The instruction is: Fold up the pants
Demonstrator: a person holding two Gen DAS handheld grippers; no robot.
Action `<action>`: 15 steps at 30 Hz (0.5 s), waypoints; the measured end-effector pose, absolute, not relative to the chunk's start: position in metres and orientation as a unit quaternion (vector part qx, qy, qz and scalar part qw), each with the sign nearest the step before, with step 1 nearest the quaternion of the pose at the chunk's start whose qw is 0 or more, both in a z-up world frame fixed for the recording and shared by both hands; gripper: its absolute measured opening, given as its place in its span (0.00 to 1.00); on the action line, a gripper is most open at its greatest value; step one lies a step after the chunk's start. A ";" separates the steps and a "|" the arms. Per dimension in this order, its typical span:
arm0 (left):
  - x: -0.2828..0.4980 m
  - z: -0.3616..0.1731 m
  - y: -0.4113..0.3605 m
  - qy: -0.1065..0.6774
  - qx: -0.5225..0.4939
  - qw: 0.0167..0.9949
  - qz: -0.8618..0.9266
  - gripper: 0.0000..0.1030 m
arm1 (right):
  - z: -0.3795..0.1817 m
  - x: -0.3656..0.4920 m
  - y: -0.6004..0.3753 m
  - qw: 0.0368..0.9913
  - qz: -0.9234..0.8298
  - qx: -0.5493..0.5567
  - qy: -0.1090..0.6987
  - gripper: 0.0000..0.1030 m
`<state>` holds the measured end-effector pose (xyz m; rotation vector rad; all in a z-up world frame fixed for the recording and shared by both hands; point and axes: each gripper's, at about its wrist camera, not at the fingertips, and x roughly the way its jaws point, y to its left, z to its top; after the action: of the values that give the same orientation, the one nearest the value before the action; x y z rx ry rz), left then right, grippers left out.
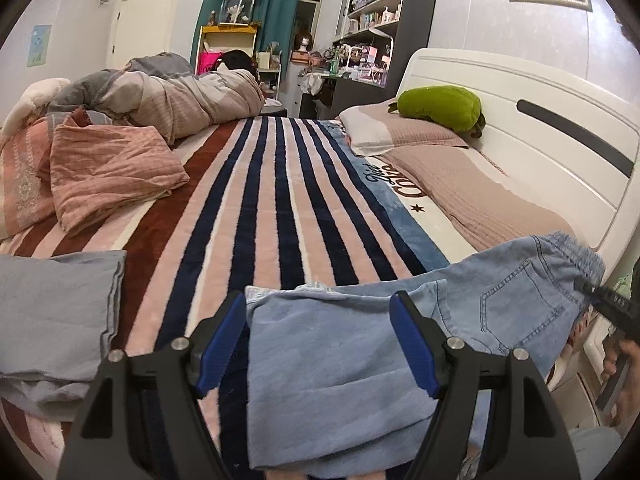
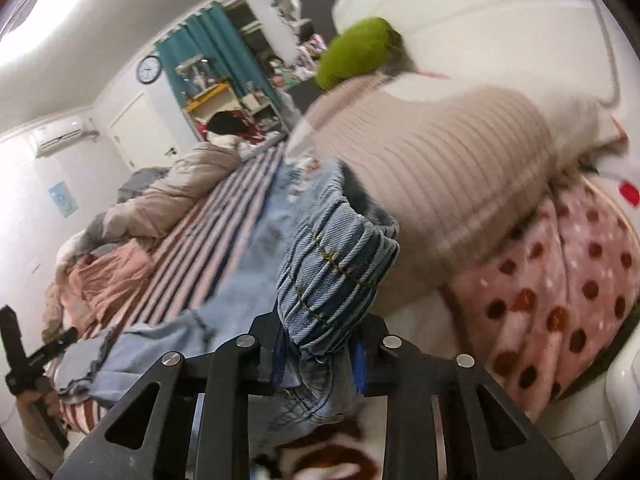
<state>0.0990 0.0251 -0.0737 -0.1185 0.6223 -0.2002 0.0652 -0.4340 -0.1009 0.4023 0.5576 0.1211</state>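
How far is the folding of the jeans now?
Early stage. Done: the jeans lie across the striped blanket, and a leg part seems laid over near the left tool, which is open and holds nothing. In hand: the right tool is shut on the elastic waistband, lifting it. Left: the garment is still long and uneven, so the main folds remain.

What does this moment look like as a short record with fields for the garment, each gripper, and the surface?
garment: light blue denim pants spread across the striped plush blanket
left gripper: open, jaws either side of a pant leg
right gripper: shut on the elastic waistband, lifting it
nearby: folded pink striped cloth, green plush toy on the pillow
stage: fold not yet finished
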 end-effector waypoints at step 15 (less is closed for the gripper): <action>0.065 -0.080 0.095 0.280 -0.087 0.952 -0.085 0.69 | -0.030 0.090 -0.295 0.948 0.151 0.103 0.259 0.16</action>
<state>0.0653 0.0952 -0.0797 -0.1764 0.5685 -0.1737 0.0896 -0.2950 -0.0299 0.2094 0.5267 0.3077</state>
